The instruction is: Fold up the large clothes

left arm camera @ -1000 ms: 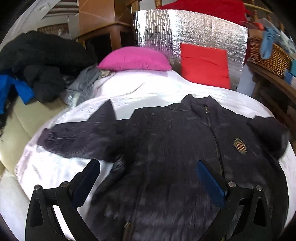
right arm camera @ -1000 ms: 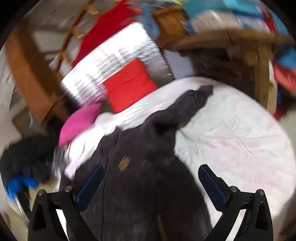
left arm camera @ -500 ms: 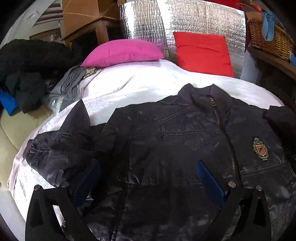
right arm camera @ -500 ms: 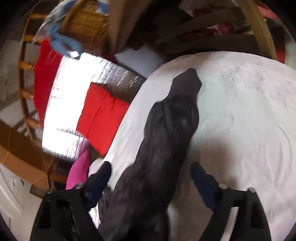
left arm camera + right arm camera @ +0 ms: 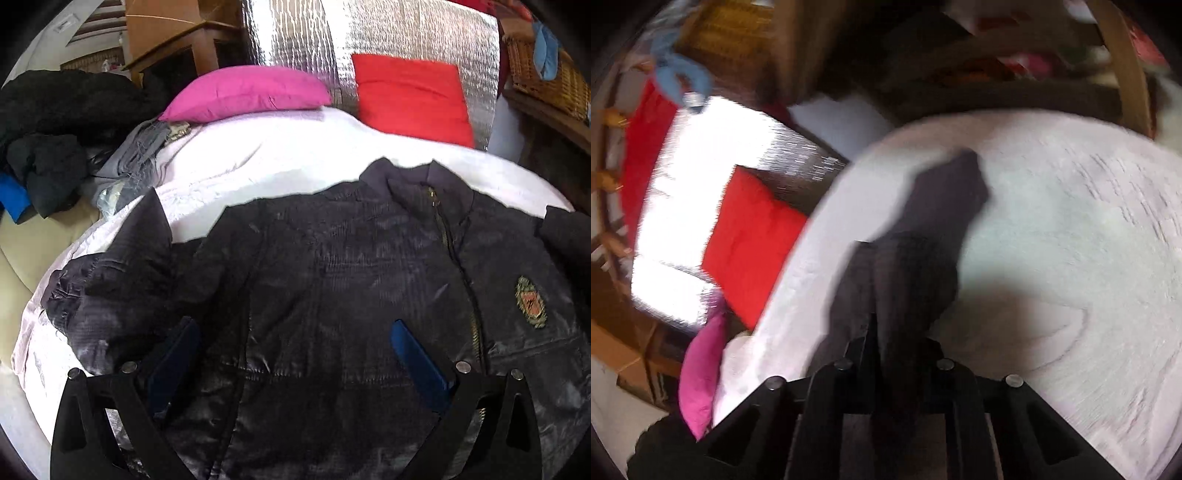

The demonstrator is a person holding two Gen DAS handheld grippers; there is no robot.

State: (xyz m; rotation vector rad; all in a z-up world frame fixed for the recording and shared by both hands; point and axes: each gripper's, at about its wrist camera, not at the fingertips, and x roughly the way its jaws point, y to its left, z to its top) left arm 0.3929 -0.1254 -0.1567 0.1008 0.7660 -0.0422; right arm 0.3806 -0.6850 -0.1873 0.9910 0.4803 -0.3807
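Observation:
A dark navy zip jacket (image 5: 332, 280) with a crest badge lies front-up on the white bedcover (image 5: 280, 155), collar toward the pillows. My left gripper (image 5: 295, 350) hovers open over the jacket's lower left front, with its blue fingers (image 5: 417, 354) wide apart and the crumpled left sleeve (image 5: 122, 273) just beyond it. In the blurred right wrist view the other sleeve (image 5: 942, 206) stretches away across the bedcover (image 5: 1071, 258). My right gripper (image 5: 897, 339) is closing, and its jaws pinch the near part of that sleeve.
A pink pillow (image 5: 247, 92) and a red cushion (image 5: 410, 96) lean on a silver foil panel (image 5: 369, 33) at the head. Dark clothes (image 5: 55, 122) pile up on the left, and a wicker basket (image 5: 546, 77) sits on wooden furniture on the right.
The right gripper swung over to the far sleeve and went from wide open to shut on it. The left gripper came down closer to the jacket early on, then held still.

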